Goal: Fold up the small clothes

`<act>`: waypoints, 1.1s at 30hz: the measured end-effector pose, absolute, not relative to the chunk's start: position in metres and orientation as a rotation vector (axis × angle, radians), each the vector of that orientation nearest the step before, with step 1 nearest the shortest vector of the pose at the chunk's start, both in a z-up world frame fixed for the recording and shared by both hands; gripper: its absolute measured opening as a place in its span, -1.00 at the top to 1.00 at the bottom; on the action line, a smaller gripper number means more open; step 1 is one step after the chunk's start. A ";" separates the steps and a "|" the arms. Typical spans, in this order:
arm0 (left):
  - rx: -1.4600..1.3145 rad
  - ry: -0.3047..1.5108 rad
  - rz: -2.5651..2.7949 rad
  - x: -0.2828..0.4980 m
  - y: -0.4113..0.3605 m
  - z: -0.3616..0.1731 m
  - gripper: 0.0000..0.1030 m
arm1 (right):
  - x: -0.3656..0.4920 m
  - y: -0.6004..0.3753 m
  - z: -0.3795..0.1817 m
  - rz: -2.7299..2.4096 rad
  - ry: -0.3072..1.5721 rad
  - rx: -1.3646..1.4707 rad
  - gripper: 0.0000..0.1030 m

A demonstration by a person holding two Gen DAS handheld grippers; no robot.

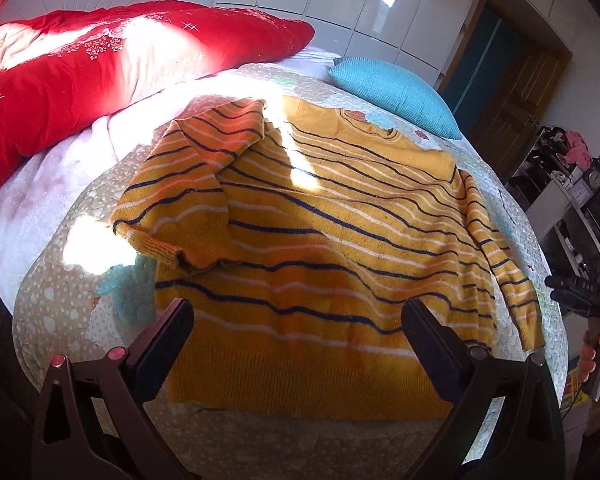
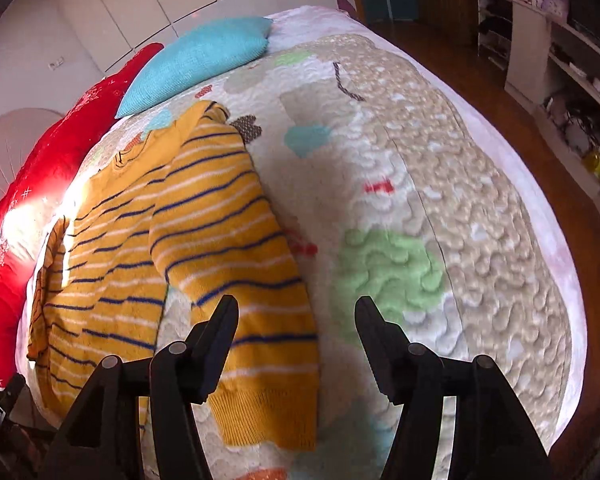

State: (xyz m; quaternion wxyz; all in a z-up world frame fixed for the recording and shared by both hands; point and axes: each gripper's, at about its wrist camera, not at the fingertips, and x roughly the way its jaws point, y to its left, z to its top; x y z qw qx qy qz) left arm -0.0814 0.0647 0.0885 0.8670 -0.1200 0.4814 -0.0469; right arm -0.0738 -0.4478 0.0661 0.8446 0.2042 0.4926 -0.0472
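A small mustard-yellow sweater (image 1: pixel 320 232) with navy and white stripes lies flat on the quilted bedspread (image 1: pixel 60 312). Its left sleeve (image 1: pixel 188 184) is folded in over the body. Its right sleeve (image 1: pixel 504 264) lies stretched out along the side. My left gripper (image 1: pixel 298 320) is open and empty, just above the sweater's bottom hem. My right gripper (image 2: pixel 296 320) is open and empty, hovering over the cuff end of the right sleeve (image 2: pixel 260 320); the sweater body (image 2: pixel 108 260) lies to its left. The right gripper also shows in the left wrist view (image 1: pixel 580 292) at the right edge.
A red duvet (image 1: pixel 80 80) lies bunched at the head of the bed, a turquoise pillow (image 1: pixel 396 92) beside it. White wardrobe doors (image 1: pixel 340 0) stand behind. Shelves with clutter (image 2: pixel 572 100) and wooden floor (image 2: pixel 480 76) lie past the bed's right edge.
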 end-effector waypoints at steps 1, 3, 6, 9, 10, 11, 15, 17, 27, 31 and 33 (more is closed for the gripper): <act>-0.250 1.012 -0.101 -0.083 0.063 0.089 -1.00 | -0.085 -0.449 0.058 -0.099 1.041 0.465 -0.27; -0.245 1.017 -0.109 -0.085 0.058 0.091 -1.00 | -0.102 -0.447 0.045 -0.087 1.035 0.527 -0.27; -0.224 1.013 -0.129 -0.089 0.048 0.095 -1.00 | -0.115 -0.437 0.036 -0.071 0.989 0.581 -0.23; -0.205 1.009 -0.150 -0.092 0.040 0.099 -1.00 | -0.110 -0.425 0.036 -0.017 0.946 0.624 0.75; -0.201 1.010 -0.156 -0.092 0.038 0.101 -1.00 | -0.106 -0.422 0.037 0.010 0.943 0.646 0.77; -0.200 1.004 -0.159 -0.093 0.037 0.101 -1.00 | -0.104 -0.419 0.043 0.018 0.931 0.635 0.78; -0.202 0.969 -0.144 -0.096 0.041 0.109 -1.00 | -0.109 -0.445 0.079 -0.066 0.839 0.549 0.80; -0.201 0.950 -0.133 -0.098 0.043 0.109 -1.00 | -0.115 -0.473 0.091 -0.156 0.809 0.531 0.79; -0.182 0.961 -0.166 -0.095 0.028 0.097 -1.00 | -0.163 -0.581 0.086 -0.489 0.770 0.639 0.20; -0.189 0.973 -0.168 -0.090 0.028 0.094 -1.00 | -0.193 -0.577 0.076 -0.354 0.705 0.812 0.05; -0.200 0.985 -0.169 -0.087 0.028 0.091 -1.00 | -0.194 -0.564 0.063 -0.306 0.712 0.871 -0.05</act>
